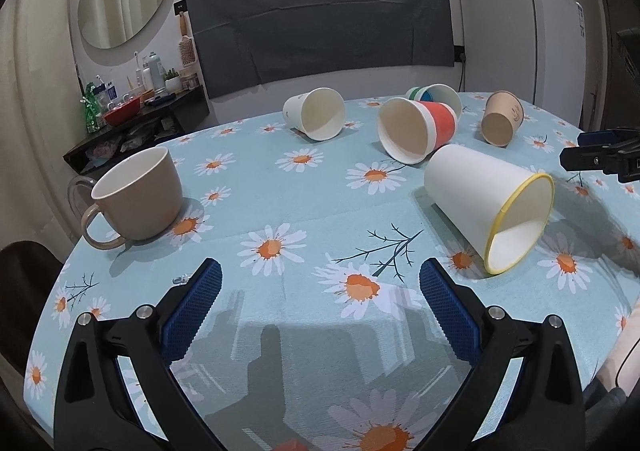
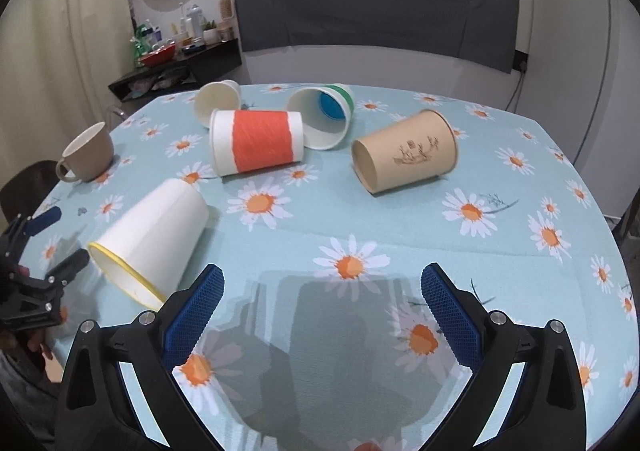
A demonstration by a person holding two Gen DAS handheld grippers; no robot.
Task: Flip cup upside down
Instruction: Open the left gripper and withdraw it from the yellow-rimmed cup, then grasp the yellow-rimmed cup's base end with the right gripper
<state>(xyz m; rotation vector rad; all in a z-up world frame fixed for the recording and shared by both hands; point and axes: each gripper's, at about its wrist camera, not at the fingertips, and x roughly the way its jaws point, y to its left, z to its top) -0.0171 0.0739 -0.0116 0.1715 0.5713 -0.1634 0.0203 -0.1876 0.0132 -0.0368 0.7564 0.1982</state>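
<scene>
Left wrist view: the left gripper (image 1: pixel 320 287) hangs over the floral table (image 1: pixel 280 179) with fingers spread and empty, the upright mug (image 1: pixel 136 199) to its left and five paper cups lying on their sides ahead, the yellow-rimmed cup (image 1: pixel 488 207) nearest, mouth toward the camera. Right wrist view: the right gripper (image 2: pixel 322 293) is likewise spread and empty, that cup (image 2: pixel 150 241) just beside its left finger, so the step in hand appears to be the approach; the next move calls for closing on one cup's wall and turning it mouth-down
</scene>
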